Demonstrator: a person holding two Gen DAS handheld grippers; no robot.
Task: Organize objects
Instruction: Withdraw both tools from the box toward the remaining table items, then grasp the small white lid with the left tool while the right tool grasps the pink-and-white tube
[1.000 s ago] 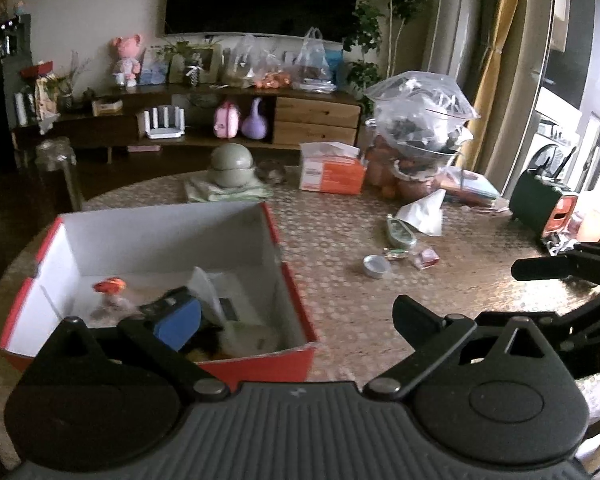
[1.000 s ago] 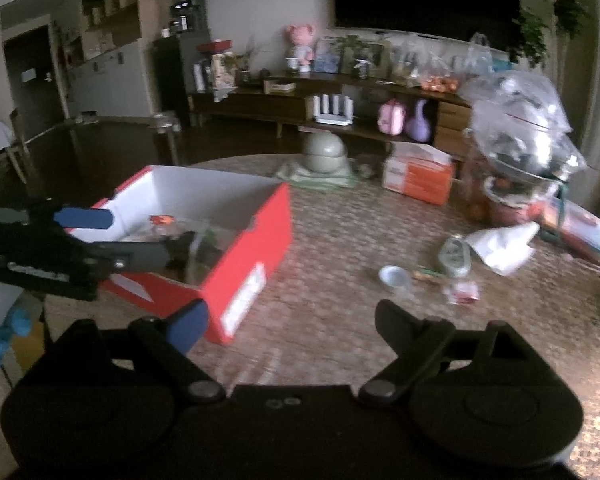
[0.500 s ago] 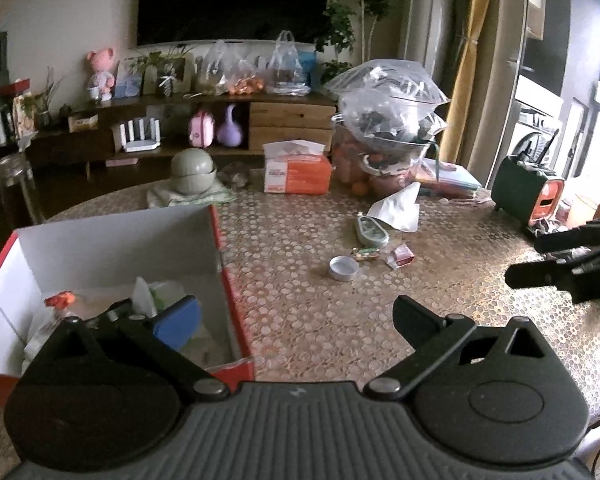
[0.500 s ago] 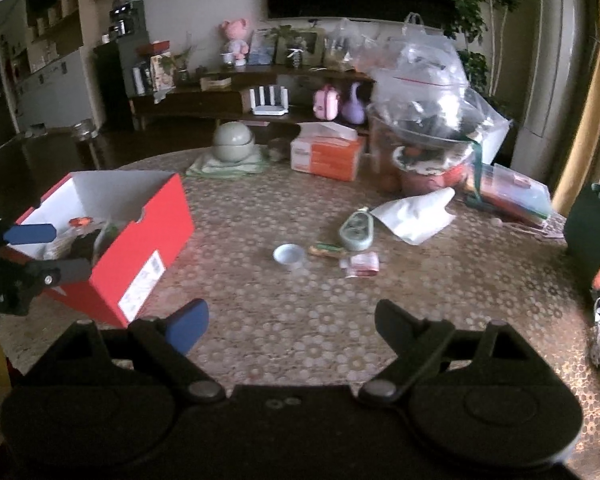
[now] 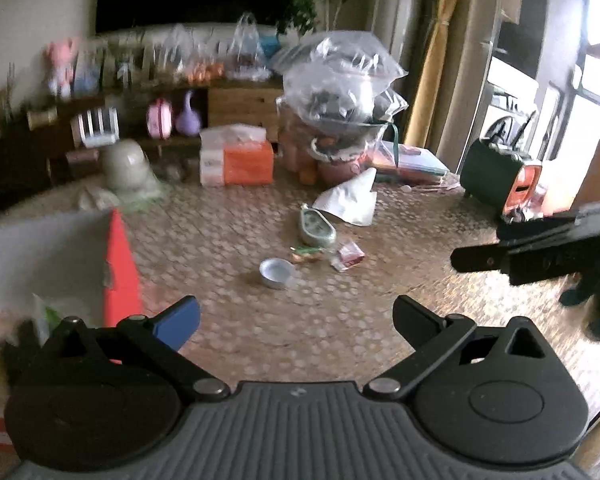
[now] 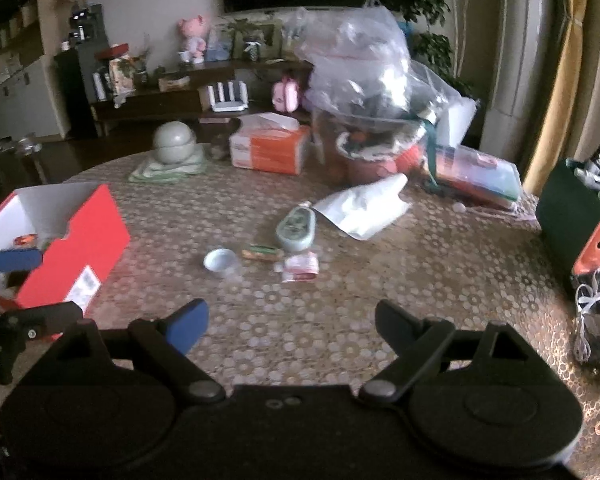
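Observation:
A red box with white inside (image 6: 80, 240) sits at the table's left, holding several small items; it also shows in the left wrist view (image 5: 116, 264). Loose on the table's middle lie a small round tin (image 6: 221, 262) (image 5: 277, 273), a green oval case (image 6: 297, 227) (image 5: 318, 230), a snack wrapper (image 6: 262, 253) and a pink-white sachet (image 6: 300, 267) (image 5: 349, 255). My left gripper (image 5: 296, 316) is open and empty, beside the box's right wall. My right gripper (image 6: 292, 322) is open and empty, short of the loose items.
A white folded pouch (image 6: 364, 208), an orange tissue box (image 6: 270, 148), a bagged pot stack (image 6: 364, 120), a green lidded bowl on cloth (image 6: 174, 144) and flat packets (image 6: 476, 176) stand at the back. A dark green and orange appliance (image 6: 580, 220) stands at the right edge.
Both grippers have swung right, away from the red box and toward the loose items at the table's middle. Both stay open and empty.

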